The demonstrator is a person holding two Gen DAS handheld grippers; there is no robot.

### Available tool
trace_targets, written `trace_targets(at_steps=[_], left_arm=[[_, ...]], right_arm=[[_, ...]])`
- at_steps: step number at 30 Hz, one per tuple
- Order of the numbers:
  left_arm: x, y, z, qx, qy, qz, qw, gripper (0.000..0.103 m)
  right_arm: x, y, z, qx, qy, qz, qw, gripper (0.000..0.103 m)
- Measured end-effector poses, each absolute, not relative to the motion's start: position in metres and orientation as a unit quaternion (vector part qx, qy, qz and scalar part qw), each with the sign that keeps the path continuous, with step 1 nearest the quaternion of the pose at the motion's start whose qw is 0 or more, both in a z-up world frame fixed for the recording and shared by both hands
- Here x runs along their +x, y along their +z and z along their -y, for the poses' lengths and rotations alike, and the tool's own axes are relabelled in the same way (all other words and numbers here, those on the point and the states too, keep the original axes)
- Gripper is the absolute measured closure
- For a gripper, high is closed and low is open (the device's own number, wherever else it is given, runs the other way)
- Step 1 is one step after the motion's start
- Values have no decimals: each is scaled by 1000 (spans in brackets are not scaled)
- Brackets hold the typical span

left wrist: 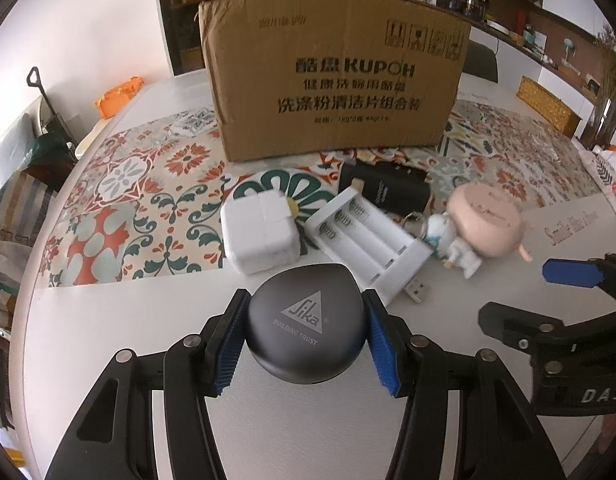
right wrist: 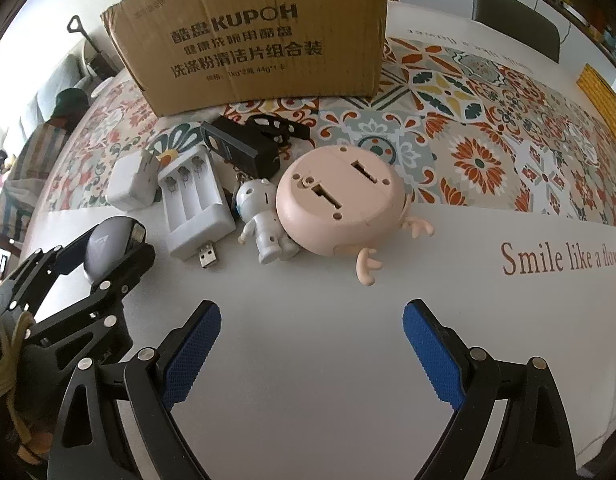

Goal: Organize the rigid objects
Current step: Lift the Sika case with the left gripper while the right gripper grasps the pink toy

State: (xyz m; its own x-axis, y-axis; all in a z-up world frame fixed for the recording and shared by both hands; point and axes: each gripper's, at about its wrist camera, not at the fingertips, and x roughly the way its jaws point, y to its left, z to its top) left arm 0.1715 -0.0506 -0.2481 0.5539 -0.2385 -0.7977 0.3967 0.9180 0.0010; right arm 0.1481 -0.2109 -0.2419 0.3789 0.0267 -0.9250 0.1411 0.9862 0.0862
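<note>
My left gripper [left wrist: 306, 330] is shut on a dark grey Sika case [left wrist: 306, 320], just above the white table; it also shows in the right wrist view [right wrist: 104, 248]. My right gripper [right wrist: 312, 344] is open and empty over bare table, short of the pink round toy [right wrist: 340, 204]. Ahead lie a white charger cube [left wrist: 260, 232], a white battery charger [left wrist: 368, 240] with a USB plug, a small white robot figure [right wrist: 264, 220] and black items [right wrist: 248, 140]. A large cardboard box [left wrist: 336, 72] stands behind them.
A patterned runner [right wrist: 488, 128] crosses the table. A yellow woven box [left wrist: 544, 104] and a tissue pack [left wrist: 612, 176] sit far right. An orange item [left wrist: 116, 96] lies at the far left edge. A chair [right wrist: 516, 20] stands behind.
</note>
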Motion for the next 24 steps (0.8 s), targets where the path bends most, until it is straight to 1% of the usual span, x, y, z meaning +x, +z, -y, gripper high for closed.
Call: trace_targets(at_steps=[11, 24], left_arm=[[170, -228, 67, 80, -172, -425, 885, 48], [174, -229, 79, 62, -135, -435, 888, 48]], right_arm=[[154, -226, 226, 66, -25, -517, 853, 10], [181, -229, 244, 44, 3, -510, 859, 10]])
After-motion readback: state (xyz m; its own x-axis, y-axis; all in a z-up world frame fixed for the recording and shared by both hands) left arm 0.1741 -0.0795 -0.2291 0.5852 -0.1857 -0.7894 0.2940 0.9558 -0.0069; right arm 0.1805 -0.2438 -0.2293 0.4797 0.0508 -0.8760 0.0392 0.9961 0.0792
